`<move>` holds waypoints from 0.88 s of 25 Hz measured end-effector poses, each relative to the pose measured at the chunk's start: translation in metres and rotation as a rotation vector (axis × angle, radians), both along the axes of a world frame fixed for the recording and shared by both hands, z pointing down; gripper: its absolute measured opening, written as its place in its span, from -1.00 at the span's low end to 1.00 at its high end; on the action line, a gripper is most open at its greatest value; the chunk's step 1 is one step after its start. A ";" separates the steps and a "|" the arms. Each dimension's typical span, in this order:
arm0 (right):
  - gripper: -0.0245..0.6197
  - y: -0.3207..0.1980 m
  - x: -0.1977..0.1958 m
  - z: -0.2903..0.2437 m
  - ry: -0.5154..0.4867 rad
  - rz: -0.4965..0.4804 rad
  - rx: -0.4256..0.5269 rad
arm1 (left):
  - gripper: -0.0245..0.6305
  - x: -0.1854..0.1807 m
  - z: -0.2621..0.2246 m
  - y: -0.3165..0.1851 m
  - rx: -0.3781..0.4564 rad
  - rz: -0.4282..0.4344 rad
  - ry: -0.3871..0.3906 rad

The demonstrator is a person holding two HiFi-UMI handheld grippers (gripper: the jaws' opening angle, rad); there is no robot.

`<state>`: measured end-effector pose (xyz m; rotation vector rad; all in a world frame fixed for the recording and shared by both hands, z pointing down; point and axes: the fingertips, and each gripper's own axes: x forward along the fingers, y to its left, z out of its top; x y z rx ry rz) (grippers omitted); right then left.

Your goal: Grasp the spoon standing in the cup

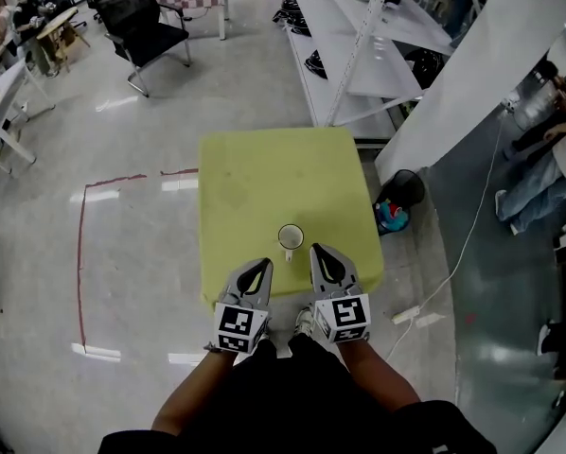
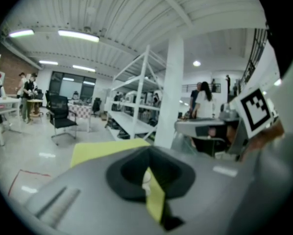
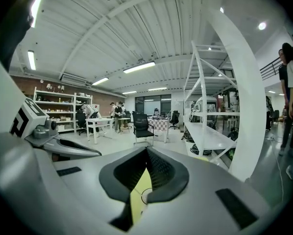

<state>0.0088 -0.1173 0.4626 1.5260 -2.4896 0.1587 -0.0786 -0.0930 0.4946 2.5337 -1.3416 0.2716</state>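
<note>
A white cup (image 1: pixel 291 237) stands near the front edge of the yellow-green table (image 1: pixel 255 173), its handle toward me. I cannot make out a spoon in it from the head view. My left gripper (image 1: pixel 265 264) is just left of the cup and nearer to me, its jaws closed to a point with nothing in them. My right gripper (image 1: pixel 316 250) is just right of the cup, also shut and empty. In the left gripper view a sliver of the cup (image 2: pixel 146 179) shows through the slit of the gripper (image 2: pixel 149 151). The right gripper (image 3: pixel 147 151) frames the cup's rim (image 3: pixel 147 196).
A black bin (image 1: pixel 408 188) and a blue object sit on the floor right of the table. White shelving (image 1: pixel 354 41) and a slanted white beam (image 1: pixel 482 74) stand behind it. A black chair (image 1: pixel 146 22) is at the far left, red floor tape (image 1: pixel 81 253) nearer. A seated person (image 1: pixel 548 159) is at right.
</note>
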 end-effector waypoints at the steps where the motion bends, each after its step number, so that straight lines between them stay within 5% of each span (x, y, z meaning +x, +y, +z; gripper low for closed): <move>1: -0.90 -0.004 0.000 0.001 0.007 -0.006 0.001 | -0.91 0.001 0.002 -0.003 -0.009 -0.007 0.002; 9: -0.90 -0.022 0.001 0.033 0.020 -0.060 -0.034 | -0.91 0.010 0.043 -0.023 -0.067 -0.059 -0.005; 16: -0.90 -0.036 0.007 0.066 0.005 -0.074 -0.094 | -0.90 0.014 0.080 -0.042 -0.144 -0.157 0.065; 19: -0.90 -0.032 0.007 0.081 -0.006 -0.084 -0.117 | -0.53 0.016 0.100 -0.042 -0.195 -0.187 0.102; 22: -0.90 -0.028 0.010 0.097 -0.023 -0.092 -0.149 | -0.48 0.021 0.116 -0.042 -0.227 -0.213 0.109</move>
